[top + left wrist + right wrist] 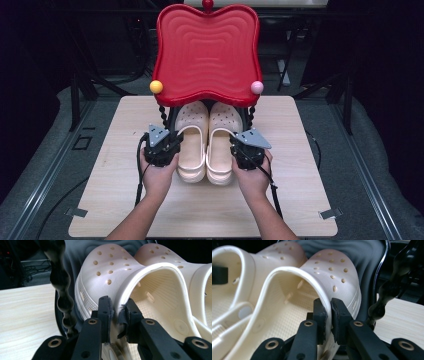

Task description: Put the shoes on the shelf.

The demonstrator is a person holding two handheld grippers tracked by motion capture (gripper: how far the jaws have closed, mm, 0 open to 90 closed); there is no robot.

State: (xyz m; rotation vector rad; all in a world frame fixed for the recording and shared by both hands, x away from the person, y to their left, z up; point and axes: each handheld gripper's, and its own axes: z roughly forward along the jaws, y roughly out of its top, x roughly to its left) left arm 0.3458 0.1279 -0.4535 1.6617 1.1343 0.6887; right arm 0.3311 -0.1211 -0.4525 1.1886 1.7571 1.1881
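Observation:
Two cream clogs lie side by side on the wooden table (pixel 125 200), toes tucked under a red wavy-topped stand (pixel 207 50). My left gripper (pixel 175 143) is at the outer side of the left clog (pixel 192 145). In the left gripper view the gripper (pixel 117 312) has its jaws pinched on the rim of that clog (pixel 112 270). My right gripper (pixel 238 146) is at the outer side of the right clog (pixel 220 145). In the right gripper view the gripper (pixel 329 312) is clamped on that clog's rim (pixel 332 267). A hand holds each gripper.
The stand rests on black beaded legs (pixel 61 290), one close beside each gripper (pixel 392 287). A yellow ball (pixel 156 86) and a pink ball (pixel 257 87) sit at its front corners. Bare wood lies in front of the clogs and to both sides.

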